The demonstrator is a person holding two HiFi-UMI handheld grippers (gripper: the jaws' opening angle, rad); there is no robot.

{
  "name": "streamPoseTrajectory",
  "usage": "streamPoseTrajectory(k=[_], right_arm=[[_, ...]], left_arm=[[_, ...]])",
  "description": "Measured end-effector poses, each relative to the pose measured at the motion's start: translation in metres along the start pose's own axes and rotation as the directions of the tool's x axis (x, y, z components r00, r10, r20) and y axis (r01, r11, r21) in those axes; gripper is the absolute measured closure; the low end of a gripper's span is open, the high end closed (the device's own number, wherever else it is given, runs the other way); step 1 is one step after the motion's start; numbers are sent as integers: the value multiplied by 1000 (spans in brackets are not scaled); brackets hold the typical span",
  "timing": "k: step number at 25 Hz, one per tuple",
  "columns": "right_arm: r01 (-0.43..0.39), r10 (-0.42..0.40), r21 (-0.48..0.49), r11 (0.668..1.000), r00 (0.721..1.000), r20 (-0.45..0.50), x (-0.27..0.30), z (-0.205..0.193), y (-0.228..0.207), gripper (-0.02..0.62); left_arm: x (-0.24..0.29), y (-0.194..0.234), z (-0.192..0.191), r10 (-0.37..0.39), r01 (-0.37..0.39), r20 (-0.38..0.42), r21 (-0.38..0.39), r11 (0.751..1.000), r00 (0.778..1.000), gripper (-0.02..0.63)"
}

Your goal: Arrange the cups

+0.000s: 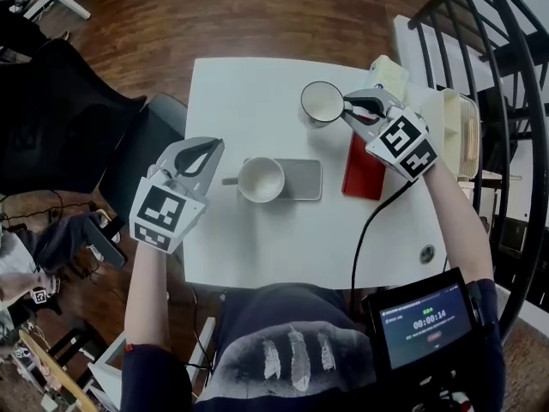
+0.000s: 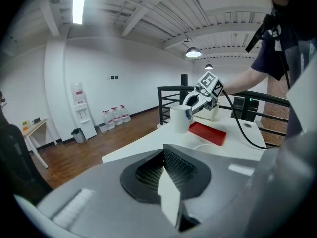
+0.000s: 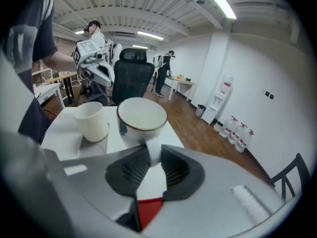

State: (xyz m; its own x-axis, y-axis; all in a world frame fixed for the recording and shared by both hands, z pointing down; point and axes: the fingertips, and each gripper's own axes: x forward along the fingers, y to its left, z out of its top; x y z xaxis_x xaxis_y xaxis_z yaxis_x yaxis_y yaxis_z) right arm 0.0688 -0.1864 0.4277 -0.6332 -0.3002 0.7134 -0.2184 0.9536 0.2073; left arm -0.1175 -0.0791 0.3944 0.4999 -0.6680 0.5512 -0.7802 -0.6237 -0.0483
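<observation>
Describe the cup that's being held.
On the white square table, look to the far side, beside the flat red tray. The right gripper pinches the handle of a smooth white dark-rimmed cup; the neighbouring white cup is ribbed.

Before us stands the table (image 1: 249,247), and near its middle we find the mat (image 1: 305,181) with the near cup (image 1: 261,179) on its left end, handle pointing left. Just right of the mat lies the tray (image 1: 362,177). Behind both, toward the table's far side, we see the far cup (image 1: 322,102), its handle between the jaws of the right gripper (image 1: 353,108), which reaches in from the right. The left gripper (image 1: 204,153) sits at the table's left edge, left of the near cup. A chair (image 1: 137,144) stands left of the table, and a box (image 1: 459,131) stands farther right, beyond the tray.
</observation>
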Motion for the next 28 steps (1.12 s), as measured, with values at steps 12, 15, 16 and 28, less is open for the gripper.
streamPoseTrajectory(k=[12,15,16,28], right_arm=[[65,-70,91,994,996,47,-45,-6,75,525],[64,-68,115,991,997,31,-37,-19,92,525],[63,-67,122,991,997,27,-34,-22,97,525],[109,-107,144,984,994,-18,-17,-45,127,523]], left_arm=[[-15,-19,2,-54,53,9,56,997,999,591],[-17,-23,-3,-70,70,-3,74,995,998,591],[-17,-24,-4,-74,74,-7,81,994,997,591],[-19,-28,-11,-101,102,-16,121,987,995,591]])
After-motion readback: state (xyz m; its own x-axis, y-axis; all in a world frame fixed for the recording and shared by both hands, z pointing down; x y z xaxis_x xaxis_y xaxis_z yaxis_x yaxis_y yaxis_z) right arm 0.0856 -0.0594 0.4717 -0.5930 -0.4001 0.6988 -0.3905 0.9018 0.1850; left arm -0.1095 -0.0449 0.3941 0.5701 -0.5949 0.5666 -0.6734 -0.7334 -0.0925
